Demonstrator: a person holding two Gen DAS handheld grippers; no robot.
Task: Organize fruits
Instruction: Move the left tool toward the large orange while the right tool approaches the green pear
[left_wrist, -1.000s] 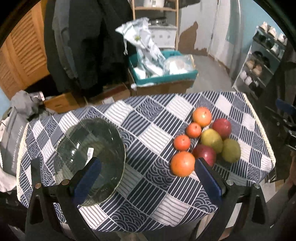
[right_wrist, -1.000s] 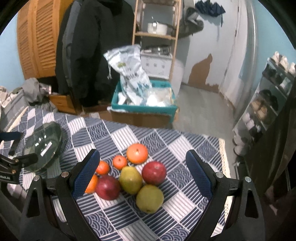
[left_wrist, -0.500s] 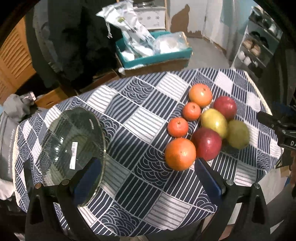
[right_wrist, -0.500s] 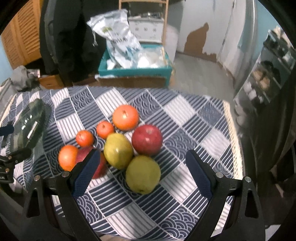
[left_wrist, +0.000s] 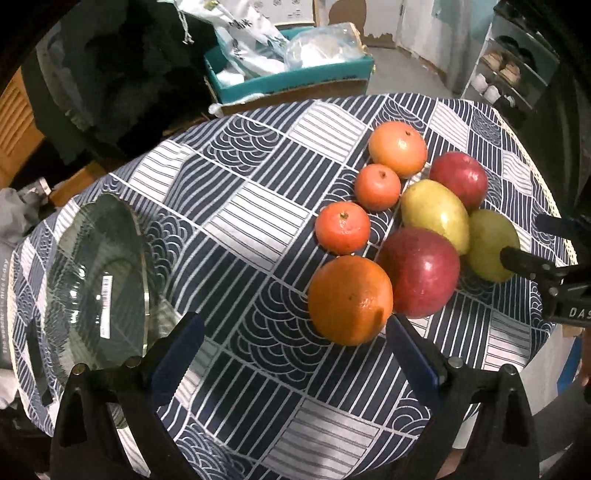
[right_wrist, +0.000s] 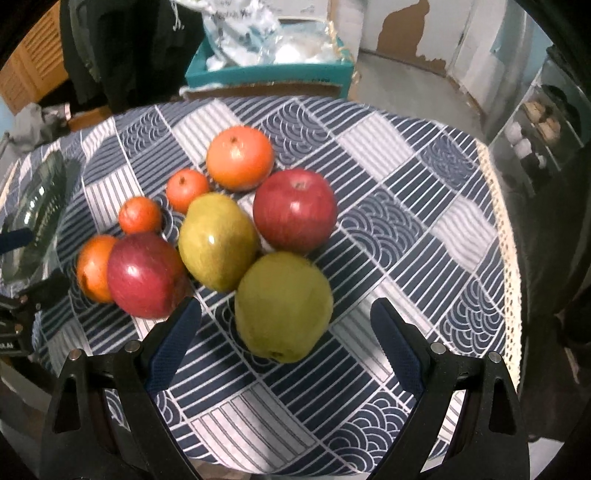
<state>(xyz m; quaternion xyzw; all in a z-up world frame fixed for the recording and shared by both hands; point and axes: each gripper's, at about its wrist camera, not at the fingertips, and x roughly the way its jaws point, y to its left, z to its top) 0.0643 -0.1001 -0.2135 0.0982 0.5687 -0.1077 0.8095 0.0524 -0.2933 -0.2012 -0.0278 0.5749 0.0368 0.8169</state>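
Several fruits lie clustered on a blue-and-white patterned tablecloth (left_wrist: 258, 206). A large orange (left_wrist: 350, 300) lies nearest my open, empty left gripper (left_wrist: 293, 352), beside a red apple (left_wrist: 419, 272). A glass bowl (left_wrist: 96, 291) stands at the left. In the right wrist view my open, empty right gripper (right_wrist: 286, 349) hovers just in front of a green pear (right_wrist: 282, 306). Behind it lie a second pear (right_wrist: 218, 242), a red apple (right_wrist: 295, 210), another red apple (right_wrist: 146, 275), oranges and small tangerines (right_wrist: 186, 190).
A teal box (left_wrist: 288, 77) with plastic bags stands on the floor beyond the table. A shoe rack (left_wrist: 517, 70) is at the right. Dark coats hang at the back left. The table's lace edge (right_wrist: 506, 240) runs close on the right.
Both grippers have moved down and closer to the fruit cluster, so the fruits look larger. The right gripper now shows at the right edge of the left wrist view.
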